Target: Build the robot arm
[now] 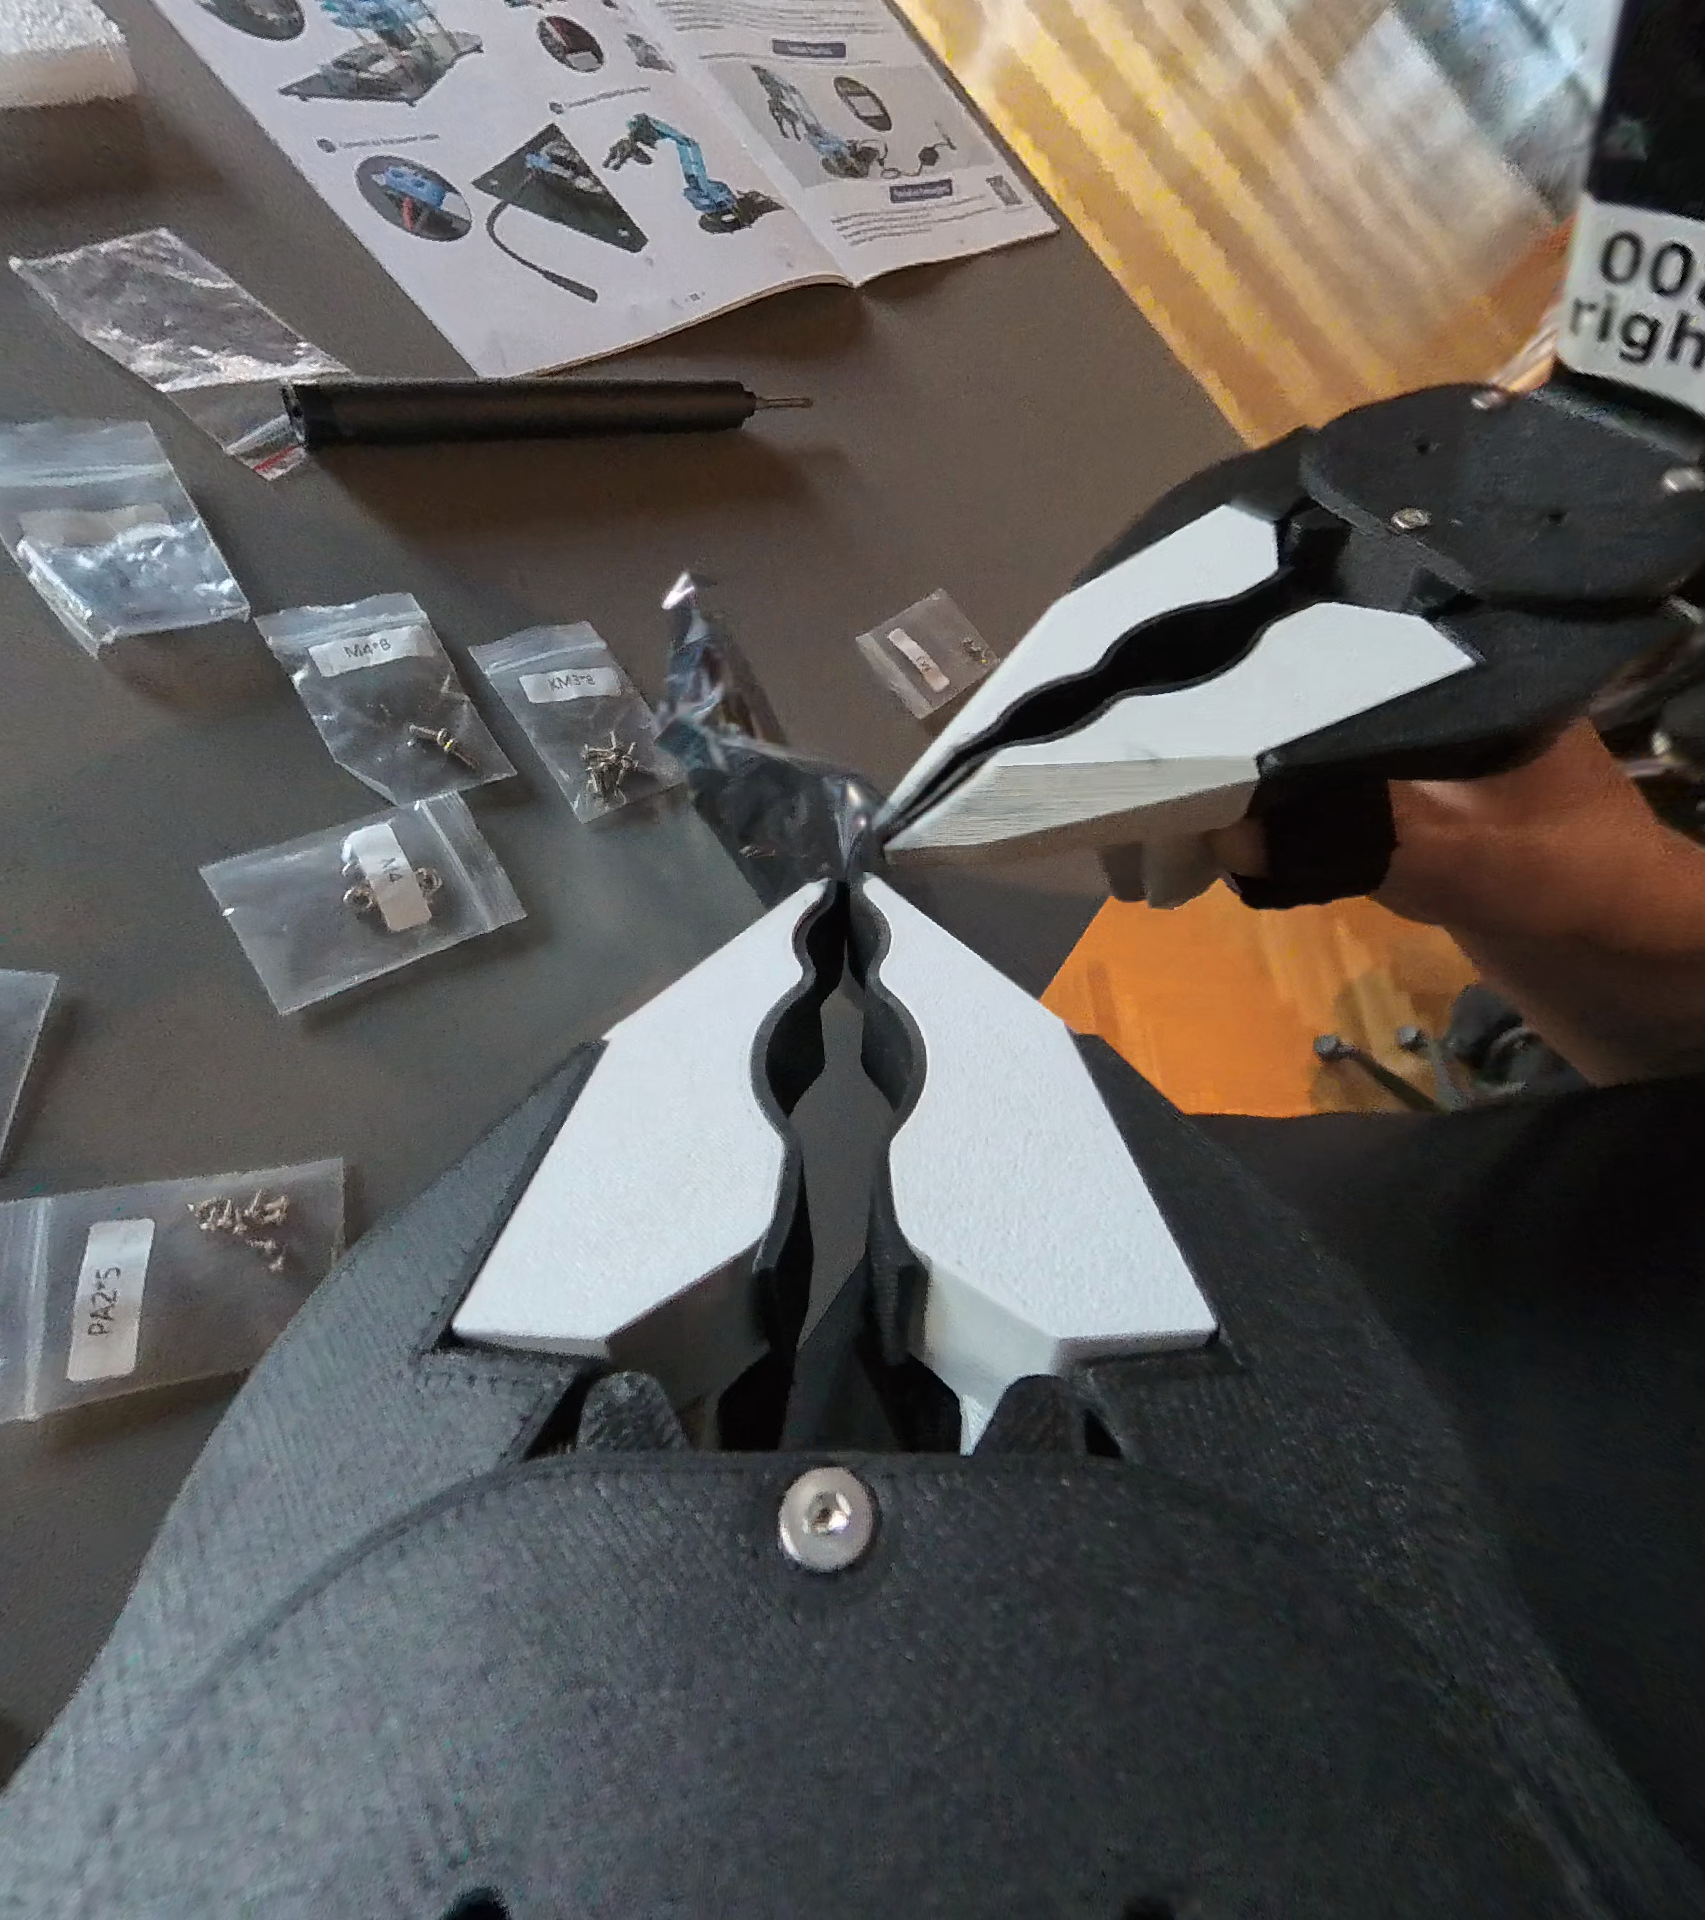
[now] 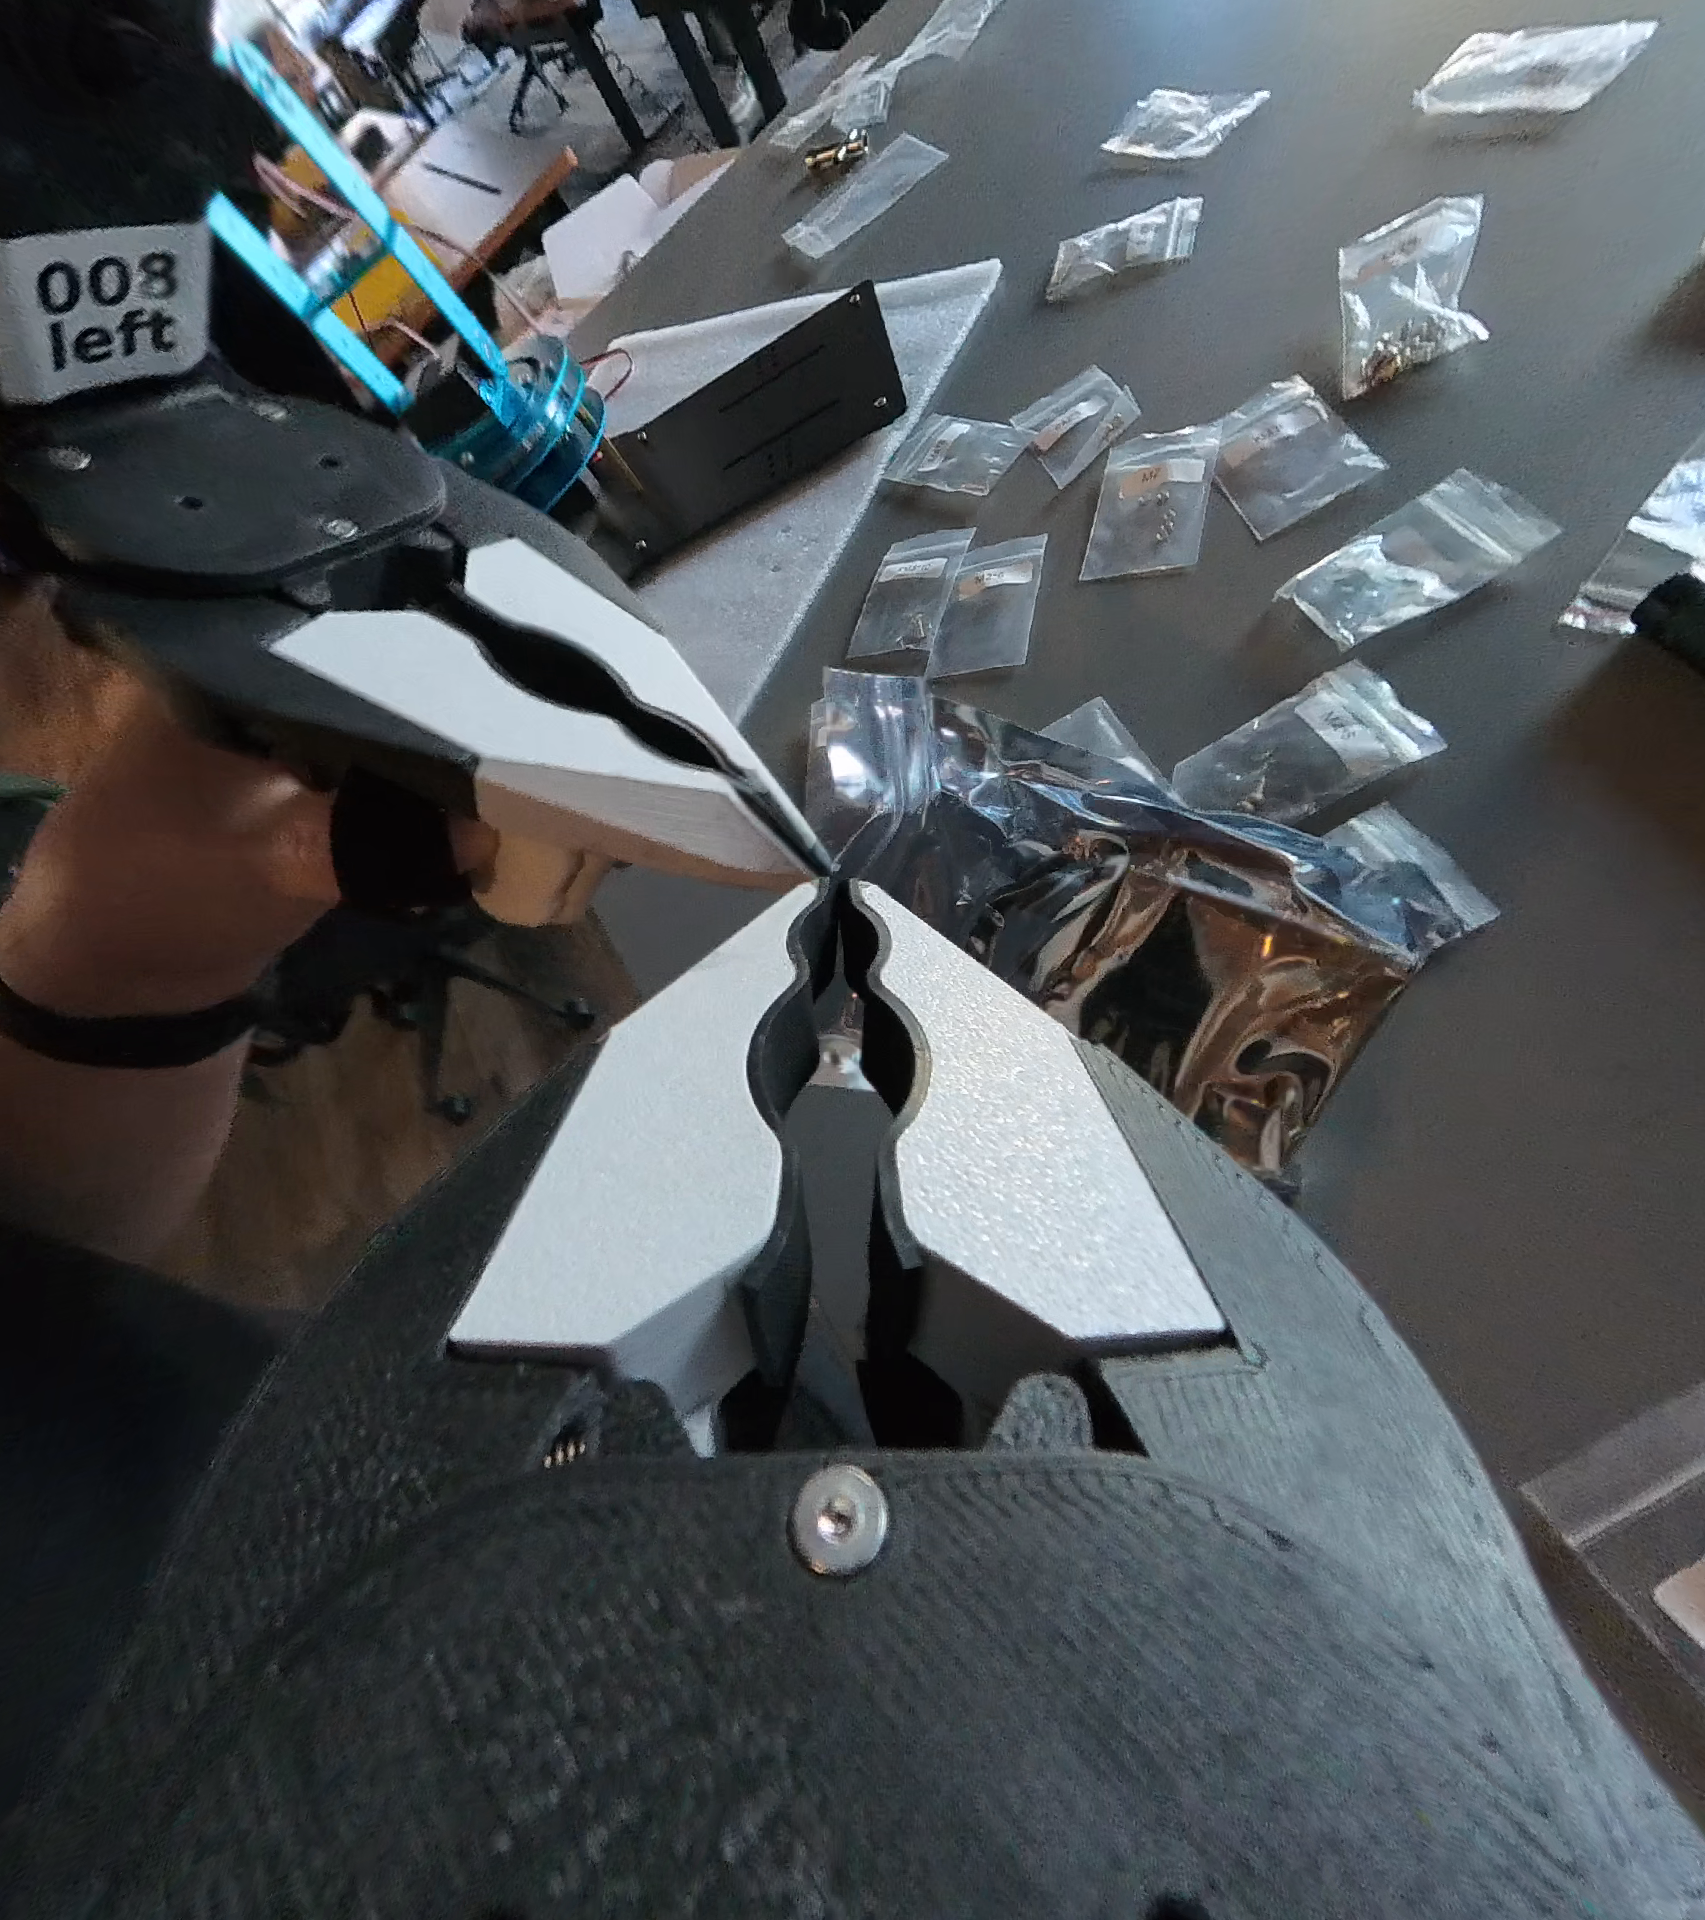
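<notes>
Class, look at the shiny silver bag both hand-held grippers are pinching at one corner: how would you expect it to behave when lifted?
The silver bag is creased and crumpled, so probably floppy. Its glossy film looks slippery. It bulges, so contents may make it sag from the left hand-held gripper and right hand-held gripper.

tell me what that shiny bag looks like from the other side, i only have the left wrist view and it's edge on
Observer: The silver foil bag is wide and crumpled, lying across the dark table.
Operator: are both pinching it
Observer: The left gripper and right gripper are both shut on one corner.
Operator: anything past the left gripper
Observer: A black box on white foam, with a blue acrylic part beside it.
</notes>
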### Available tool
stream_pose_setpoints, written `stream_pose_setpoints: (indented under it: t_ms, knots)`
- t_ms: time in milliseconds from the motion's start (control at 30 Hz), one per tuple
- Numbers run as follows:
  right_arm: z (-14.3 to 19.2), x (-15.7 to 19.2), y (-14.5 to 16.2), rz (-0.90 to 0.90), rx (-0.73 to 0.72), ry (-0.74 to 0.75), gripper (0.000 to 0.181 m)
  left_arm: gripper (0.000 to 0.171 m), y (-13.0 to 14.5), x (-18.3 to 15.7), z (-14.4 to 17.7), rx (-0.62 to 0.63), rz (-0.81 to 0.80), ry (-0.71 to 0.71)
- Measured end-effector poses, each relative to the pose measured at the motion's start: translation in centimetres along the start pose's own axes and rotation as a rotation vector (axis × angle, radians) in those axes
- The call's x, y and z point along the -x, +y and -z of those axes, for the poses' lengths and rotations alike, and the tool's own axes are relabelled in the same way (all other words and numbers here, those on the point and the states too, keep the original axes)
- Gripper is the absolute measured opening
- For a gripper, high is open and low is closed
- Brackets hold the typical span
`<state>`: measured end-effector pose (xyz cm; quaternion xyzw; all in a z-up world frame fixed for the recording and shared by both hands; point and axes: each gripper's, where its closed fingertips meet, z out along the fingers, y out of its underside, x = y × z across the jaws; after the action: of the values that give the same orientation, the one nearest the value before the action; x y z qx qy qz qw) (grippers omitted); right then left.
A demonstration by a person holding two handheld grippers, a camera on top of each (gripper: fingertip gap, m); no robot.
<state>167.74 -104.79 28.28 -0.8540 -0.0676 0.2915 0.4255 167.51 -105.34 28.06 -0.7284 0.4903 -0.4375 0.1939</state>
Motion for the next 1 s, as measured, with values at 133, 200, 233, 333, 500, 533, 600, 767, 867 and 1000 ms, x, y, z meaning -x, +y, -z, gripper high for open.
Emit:
stream_pose_setpoints:
  t_ms: [133,200,233,333,500,533,600,767,867,1000]
  knots:
    - [1.1,-0.2,-0.4,-0.092,-0.029,-0.048,0.001,0.000,-0.9,-1.3,-0.5,0.006,-0.080,-0.021]
    - [1.7,-0.3,0.1,-0.104,0.019,-0.038,0.006,0.000,-1.0,-1.8,-0.7,0.012,-0.089,-0.013]
    - [2.0,-0.3,0.3,-0.105,0.044,-0.034,0.008,0.000,-1.1,-2.1,-0.7,0.004,-0.089,-0.006]
    - [2.5,0.2,0.7,-0.089,0.081,-0.022,0.011,0.000,-1.5,-2.8,-0.8,0.001,-0.093,0.015]
    - [3.0,-0.6,0.9,-0.016,0.079,0.069,0.024,0.000,-1.4,-3.3,-1.4,0.020,-0.077,0.033]
    - [3.2,-0.3,0.8,-0.014,0.069,0.055,0.015,0.000,-1.5,-3.4,-1.5,0.009,-0.063,0.046]
    - [3.5,0.2,0.7,-0.013,0.047,0.024,0.001,0.000,-1.7,-3.7,-1.7,-0.003,-0.048,0.063]
    - [4.6,-0.6,0.8,0.037,0.029,0.090,0.000,0.000,-2.0,-4.2,-2.2,-0.017,-0.057,0.062]
    - [5.2,-0.8,0.7,0.192,0.029,0.208,0.001,0.000,-2.3,-4.6,-2.6,-0.032,-0.033,0.088]
    - [5.2,-1.0,1.0,0.145,0.025,0.179,0.008,0.000,-2.3,-4.9,-2.8,-0.032,-0.025,0.087]
